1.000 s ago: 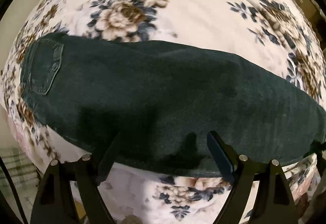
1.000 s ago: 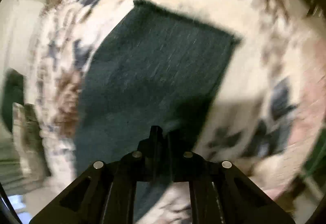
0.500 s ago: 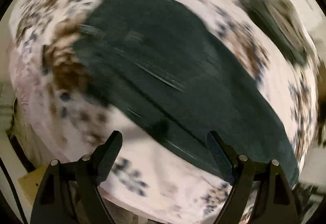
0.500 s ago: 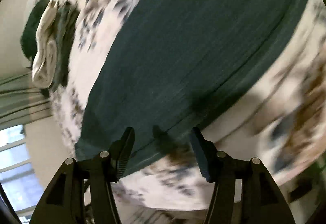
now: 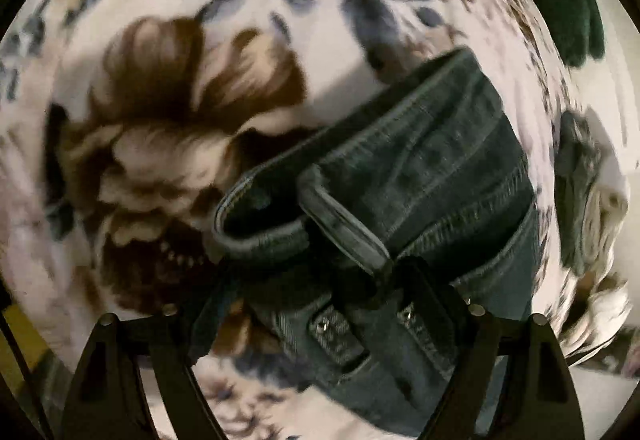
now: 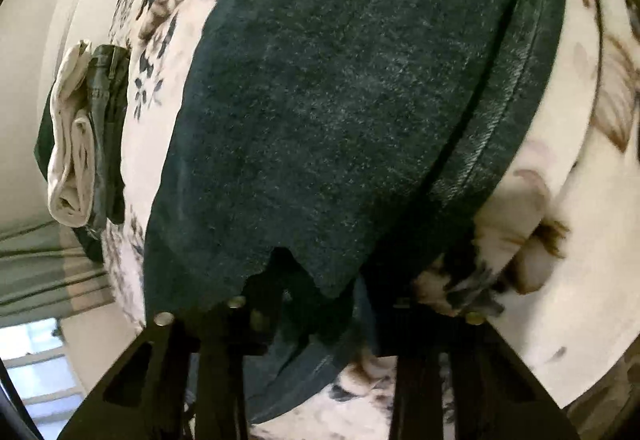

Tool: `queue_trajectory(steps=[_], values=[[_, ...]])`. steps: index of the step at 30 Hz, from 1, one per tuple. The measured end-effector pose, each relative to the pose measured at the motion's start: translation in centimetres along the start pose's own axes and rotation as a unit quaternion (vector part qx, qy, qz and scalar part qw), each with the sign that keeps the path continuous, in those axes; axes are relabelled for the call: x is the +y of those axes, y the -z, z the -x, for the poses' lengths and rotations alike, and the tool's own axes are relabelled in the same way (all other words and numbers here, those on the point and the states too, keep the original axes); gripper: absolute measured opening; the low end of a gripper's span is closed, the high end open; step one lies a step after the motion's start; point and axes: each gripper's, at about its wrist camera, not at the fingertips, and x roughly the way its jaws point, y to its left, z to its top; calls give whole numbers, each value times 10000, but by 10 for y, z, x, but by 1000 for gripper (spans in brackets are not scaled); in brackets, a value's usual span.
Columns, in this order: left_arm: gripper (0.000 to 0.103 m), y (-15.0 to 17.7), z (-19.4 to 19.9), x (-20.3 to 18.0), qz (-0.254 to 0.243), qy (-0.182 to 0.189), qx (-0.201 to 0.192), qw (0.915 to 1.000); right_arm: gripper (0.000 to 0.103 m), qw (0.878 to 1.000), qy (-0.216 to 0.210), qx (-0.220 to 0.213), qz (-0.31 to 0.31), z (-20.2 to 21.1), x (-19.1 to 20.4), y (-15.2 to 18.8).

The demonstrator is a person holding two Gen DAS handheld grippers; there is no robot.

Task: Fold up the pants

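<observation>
Pants (image 5: 432, 167): dark jeans flat on floral bed cover (image 5: 168, 87); waistband nearest, long axis running away up-right.
L gripper (image 5: 312, 304): fingers wide, over waistband.
R gripper (image 6: 320, 304): fingers closing (hem edge between).

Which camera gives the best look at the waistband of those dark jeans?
The left wrist view: the waistband fills its middle, showing stitching and belt loops. The right wrist view shows only plain cloth and a hem of the jeans, no waistband.
</observation>
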Motion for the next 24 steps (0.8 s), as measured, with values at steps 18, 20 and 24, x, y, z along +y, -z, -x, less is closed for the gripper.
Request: queue_trajectory(steps=[18,20,24], values=[[39,37,30,-8,-1141,-428,-399,9917,2,9862,720,-290,1465,72,13,17],[44,35,29,-4,-1001,-399,-337,9936,2,9752,1150,-215,1877,59,20,18],[44,39,42,-8,-1030,-436,-350,9931,3,9676,1419,-195,2078,44,29,16]])
